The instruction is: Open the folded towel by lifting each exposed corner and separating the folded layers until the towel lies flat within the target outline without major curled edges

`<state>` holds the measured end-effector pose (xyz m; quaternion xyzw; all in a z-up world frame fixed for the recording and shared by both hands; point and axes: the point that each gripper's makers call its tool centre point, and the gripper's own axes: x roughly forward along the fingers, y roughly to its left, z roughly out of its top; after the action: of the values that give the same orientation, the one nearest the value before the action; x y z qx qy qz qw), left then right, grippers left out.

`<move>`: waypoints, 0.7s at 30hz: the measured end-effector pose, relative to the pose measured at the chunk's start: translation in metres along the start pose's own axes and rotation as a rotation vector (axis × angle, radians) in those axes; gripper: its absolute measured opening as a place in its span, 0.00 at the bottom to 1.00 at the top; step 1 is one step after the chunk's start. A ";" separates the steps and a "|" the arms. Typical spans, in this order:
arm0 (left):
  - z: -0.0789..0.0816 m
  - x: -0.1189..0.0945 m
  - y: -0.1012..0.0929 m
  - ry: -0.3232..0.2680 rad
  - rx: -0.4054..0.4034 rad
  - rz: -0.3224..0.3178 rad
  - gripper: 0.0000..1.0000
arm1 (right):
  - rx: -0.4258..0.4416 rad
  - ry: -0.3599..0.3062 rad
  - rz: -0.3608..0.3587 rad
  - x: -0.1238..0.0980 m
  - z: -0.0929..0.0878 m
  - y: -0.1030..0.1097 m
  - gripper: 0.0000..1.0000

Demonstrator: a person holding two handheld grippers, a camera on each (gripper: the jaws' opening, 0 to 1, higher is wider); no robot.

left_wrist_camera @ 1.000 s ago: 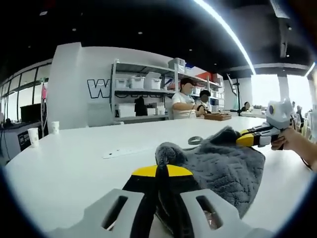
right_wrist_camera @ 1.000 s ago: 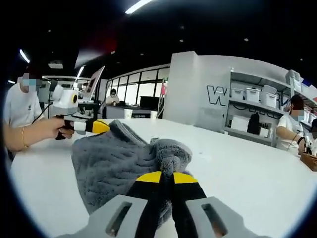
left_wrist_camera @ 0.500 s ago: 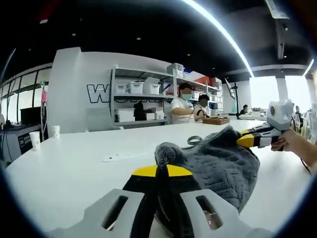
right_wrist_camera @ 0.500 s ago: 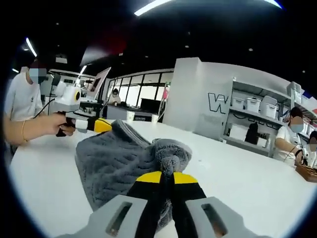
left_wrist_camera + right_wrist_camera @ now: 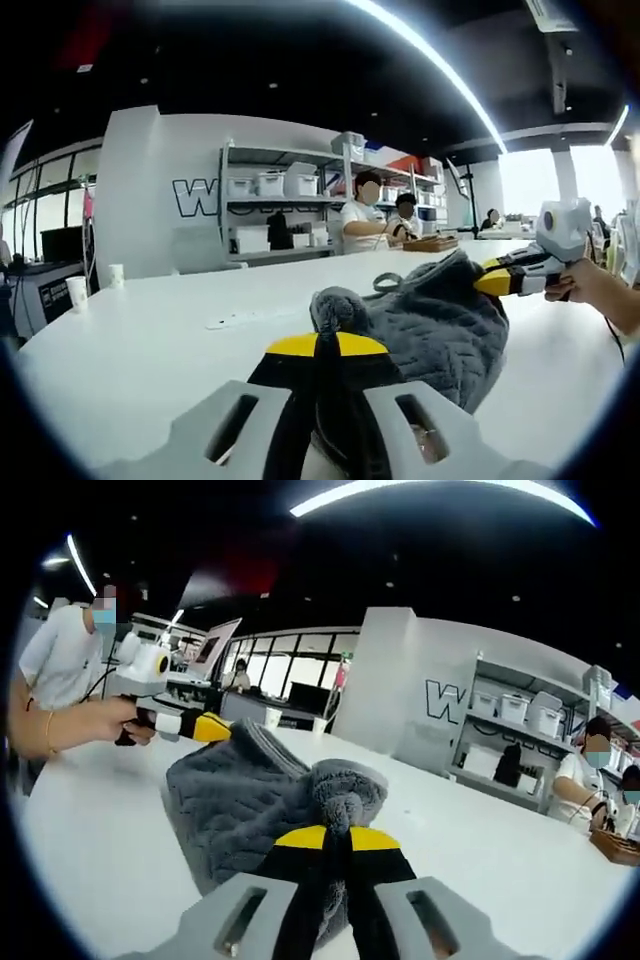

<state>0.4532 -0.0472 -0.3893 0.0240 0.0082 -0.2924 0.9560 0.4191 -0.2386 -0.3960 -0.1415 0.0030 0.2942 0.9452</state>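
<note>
A grey quilted towel (image 5: 435,335) hangs bunched between the two grippers above the white table (image 5: 130,350). My left gripper (image 5: 327,350) is shut on one bunched corner of it, the yellow-tipped jaws pressed together. The right gripper (image 5: 497,280) comes in from the right in the left gripper view, held by a hand, clamping the far corner. In the right gripper view the same towel (image 5: 245,805) sags from my right gripper (image 5: 337,835), which is shut on a puckered corner. The left gripper (image 5: 205,728) enters from the left there, gripping the opposite corner.
The white table (image 5: 520,870) stretches wide under the towel. Paper cups (image 5: 76,293) stand at its far left edge. A shelving rack (image 5: 290,205) with bins lines the back wall, and people sit at a far bench (image 5: 380,215). A person in white (image 5: 65,670) holds the grippers.
The towel has risen a little off the table in both views, and the two cameras have tilted slightly upward with it. Both grips on the corners are unchanged.
</note>
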 end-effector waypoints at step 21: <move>-0.005 -0.028 -0.022 -0.010 0.000 -0.008 0.03 | 0.038 -0.003 0.014 -0.023 -0.010 0.020 0.00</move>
<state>0.4177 -0.0499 -0.3944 0.0224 0.0036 -0.2962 0.9548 0.3899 -0.2384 -0.4088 -0.1229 0.0081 0.3011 0.9456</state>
